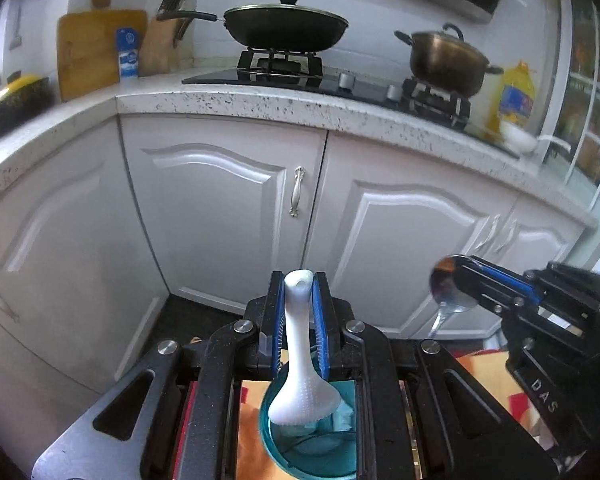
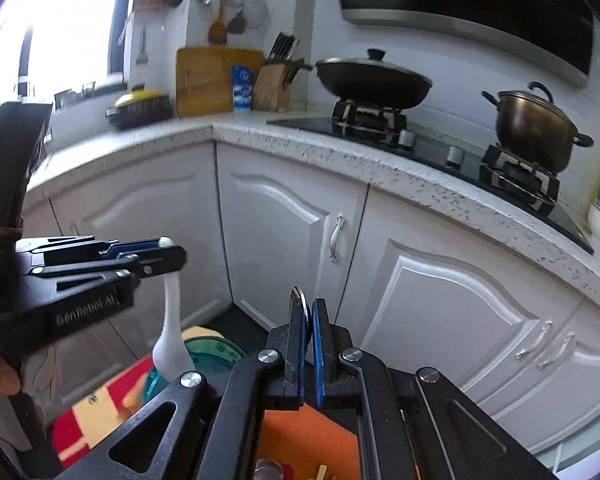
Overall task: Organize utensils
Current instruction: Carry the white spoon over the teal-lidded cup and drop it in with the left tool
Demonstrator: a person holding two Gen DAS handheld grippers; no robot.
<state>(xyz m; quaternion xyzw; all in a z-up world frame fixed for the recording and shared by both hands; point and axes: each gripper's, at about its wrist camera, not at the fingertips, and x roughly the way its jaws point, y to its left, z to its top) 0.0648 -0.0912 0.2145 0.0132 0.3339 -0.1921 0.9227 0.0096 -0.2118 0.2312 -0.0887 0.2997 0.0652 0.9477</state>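
My left gripper (image 1: 299, 280) is shut on the handle of a white plastic rice paddle (image 1: 298, 360), whose dimpled blade hangs down over a teal bowl (image 1: 312, 444). In the right wrist view the same paddle (image 2: 171, 336) hangs from the left gripper (image 2: 168, 248) at the left. My right gripper (image 2: 306, 304) is shut on a metal spoon (image 2: 302, 300), gripped at the bowl end. In the left wrist view that spoon (image 1: 448, 288) shows its shiny bowl at the right gripper (image 1: 458, 272), with the handle pointing down. Both grippers are held in the air in front of white kitchen cabinets.
A speckled countertop (image 1: 260, 104) carries a gas hob with a lidded black wok (image 1: 286, 26) and a brass pot (image 1: 448, 60). A cutting board (image 1: 96, 52), a knife block (image 2: 274, 84), a yellow oil bottle (image 1: 514, 96) and a white bowl stand along it. Utensils hang on the wall (image 2: 224, 4). Below lies an orange and red patterned surface (image 2: 100, 412).
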